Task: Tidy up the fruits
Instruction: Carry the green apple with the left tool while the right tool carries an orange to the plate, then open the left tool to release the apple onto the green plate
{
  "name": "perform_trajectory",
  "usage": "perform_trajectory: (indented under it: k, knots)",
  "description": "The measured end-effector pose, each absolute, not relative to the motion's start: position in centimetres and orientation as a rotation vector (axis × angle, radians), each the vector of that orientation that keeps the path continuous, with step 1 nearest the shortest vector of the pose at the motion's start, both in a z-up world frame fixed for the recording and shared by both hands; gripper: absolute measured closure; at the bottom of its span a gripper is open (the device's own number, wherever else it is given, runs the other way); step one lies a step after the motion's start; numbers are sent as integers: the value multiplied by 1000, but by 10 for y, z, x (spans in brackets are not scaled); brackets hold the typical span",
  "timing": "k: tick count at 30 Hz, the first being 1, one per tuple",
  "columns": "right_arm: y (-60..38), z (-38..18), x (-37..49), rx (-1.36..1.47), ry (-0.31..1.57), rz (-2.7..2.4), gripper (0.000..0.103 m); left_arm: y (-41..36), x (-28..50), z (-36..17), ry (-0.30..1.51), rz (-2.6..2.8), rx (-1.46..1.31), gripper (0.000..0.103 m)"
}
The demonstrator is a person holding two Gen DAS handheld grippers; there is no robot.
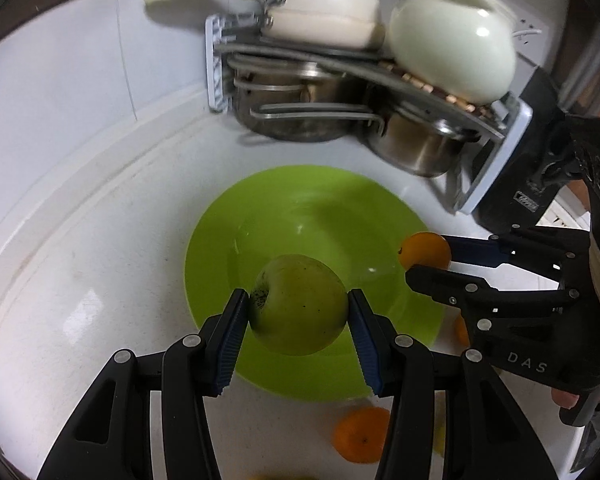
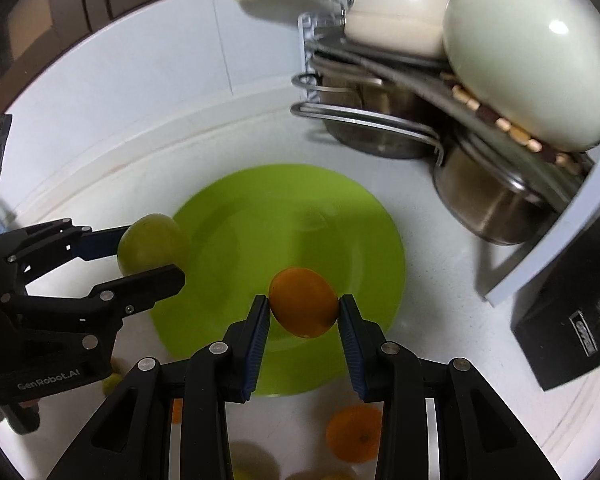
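Observation:
My left gripper [image 1: 298, 308] is shut on a green apple [image 1: 298, 304] and holds it above the near part of a lime green plate [image 1: 300, 216]. My right gripper [image 2: 304, 310] is shut on an orange [image 2: 303, 307] and holds it above the same plate [image 2: 268, 224]. In the left wrist view the right gripper [image 1: 428, 260] comes in from the right with the orange [image 1: 426, 250] over the plate's right rim. In the right wrist view the left gripper [image 2: 156, 252] holds the apple [image 2: 150, 246] over the plate's left rim.
Another orange [image 1: 360, 434] lies on the white counter near the plate's front edge, also in the right wrist view [image 2: 354, 434]. A dish rack [image 1: 380, 76] with steel pots and pale bowls stands behind the plate. A black appliance [image 2: 572, 320] sits at the right.

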State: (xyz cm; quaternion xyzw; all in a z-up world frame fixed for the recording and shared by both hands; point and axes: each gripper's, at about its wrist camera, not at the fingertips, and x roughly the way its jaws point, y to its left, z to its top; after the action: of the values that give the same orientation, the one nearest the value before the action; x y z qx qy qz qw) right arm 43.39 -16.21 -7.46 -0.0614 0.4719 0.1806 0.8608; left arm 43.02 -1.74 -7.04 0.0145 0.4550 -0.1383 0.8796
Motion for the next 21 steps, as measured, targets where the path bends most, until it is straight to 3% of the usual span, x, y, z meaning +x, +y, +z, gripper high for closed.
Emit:
perform_trajectory:
  k: [21]
  knots:
    - [-152, -86, 452, -177, 1016, 394, 66, -18, 457, -96, 1039, -291, 26, 52]
